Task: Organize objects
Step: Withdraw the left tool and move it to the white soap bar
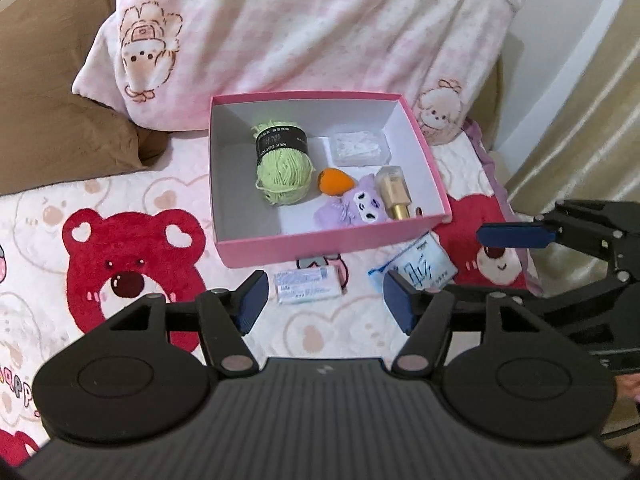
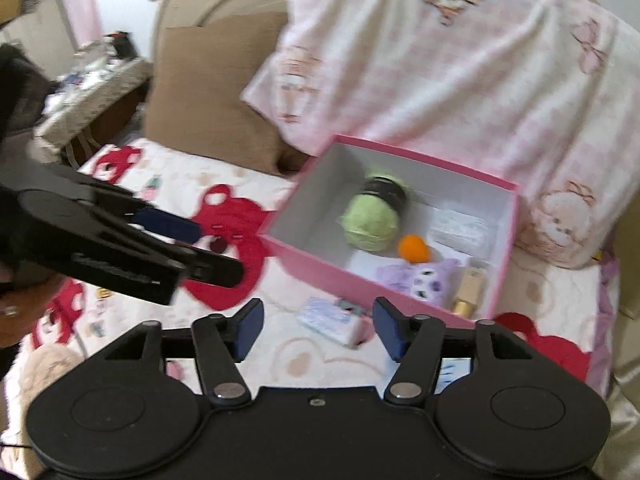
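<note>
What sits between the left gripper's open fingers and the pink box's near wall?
In the left wrist view, a small white tissue pack lies on the blanket between the left gripper and the pink box, outside it. Nothing else is there.

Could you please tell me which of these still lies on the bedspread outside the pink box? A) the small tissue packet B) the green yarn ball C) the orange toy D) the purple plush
A: the small tissue packet lies on the bedspread just in front of the pink box, while the others sit inside.

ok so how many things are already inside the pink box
5: green yarn at the left, clear case at the back, orange felt piece, purple plush and gold-capped bottle near the front. Smaller items may hide underneath.
</note>
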Motion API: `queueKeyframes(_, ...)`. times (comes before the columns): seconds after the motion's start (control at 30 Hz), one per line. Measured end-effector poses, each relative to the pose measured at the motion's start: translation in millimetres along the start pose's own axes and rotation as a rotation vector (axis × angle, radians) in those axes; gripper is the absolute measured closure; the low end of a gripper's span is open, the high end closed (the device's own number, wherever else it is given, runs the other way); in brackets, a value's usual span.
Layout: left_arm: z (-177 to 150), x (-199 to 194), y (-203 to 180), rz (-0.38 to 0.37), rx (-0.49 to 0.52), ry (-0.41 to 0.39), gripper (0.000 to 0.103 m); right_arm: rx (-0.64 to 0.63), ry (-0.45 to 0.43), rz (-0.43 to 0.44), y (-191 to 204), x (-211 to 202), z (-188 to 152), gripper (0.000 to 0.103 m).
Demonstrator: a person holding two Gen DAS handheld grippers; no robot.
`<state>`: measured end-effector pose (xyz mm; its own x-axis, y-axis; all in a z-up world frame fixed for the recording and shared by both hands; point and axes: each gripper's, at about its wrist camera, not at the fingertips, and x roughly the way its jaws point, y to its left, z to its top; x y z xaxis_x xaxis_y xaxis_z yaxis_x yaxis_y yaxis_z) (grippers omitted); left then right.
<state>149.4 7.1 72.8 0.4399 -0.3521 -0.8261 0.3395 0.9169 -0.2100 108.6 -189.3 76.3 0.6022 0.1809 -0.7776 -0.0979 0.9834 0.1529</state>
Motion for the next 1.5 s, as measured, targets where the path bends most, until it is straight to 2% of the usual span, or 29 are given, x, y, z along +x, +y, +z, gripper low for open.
queueKeyframes(0.23,-31.4,-12.4,11.0,-0.024,-0.011,-0.022,0.040,-0.033,-0.025,0.069,30.0,-4.6,-22.8,0.029)
queueKeyframes(0.43,-49.8,-0.9,25.0,-0.056,-0.031,-0.044,0.040,-0.005,-0.019,0.084,33.0,14.6,-37.0,0.027)
queueKeyframes(0.6,-55.9,18.4,28.7,-0.056,0.003,-0.059,0.040,0.018,-0.013,0.068,28.1,36.6,-46.9,0.027)
queueKeyframes(0.73,-63.6,28.8,37.1,-0.049,-0.004,-0.106,0.040,0.043,0.010,0.048,26.8,55.4,-54.0,0.027)
queueKeyframes(0.87,-69.4,44.5,46.3,-0.030,-0.009,-0.080,0.040,0.044,0.050,0.051,30.0,73.8,-58.2,0.027)
queueKeyframes(1.03,-74.4,61.9,53.9,-0.024,0.013,-0.092,0.040,0.079,0.081,0.054,34.1,92.0,-62.3,0.027)
queueKeyframes(1.2,-79.6,77.0,62.6,-0.045,-0.010,-0.083,0.040,0.053,0.100,0.040,44.0,103.7,-64.5,0.027)
queueKeyframes(1.27,-82.3,82.5,65.6,-0.042,-0.019,-0.087,0.040,0.048,0.091,0.029,44.0,107.9,-65.9,0.027)
queueKeyframes(1.33,-84.2,88.9,67.9,-0.043,-0.017,-0.090,0.040,0.026,0.042,0.017,43.1,111.3,-69.3,0.027)
queueKeyframes(1.5,-90.2,104.7,75.4,-0.034,-0.002,-0.099,0.040,-0.014,-0.037,-0.063,35.7,134.8,-80.1,0.027)
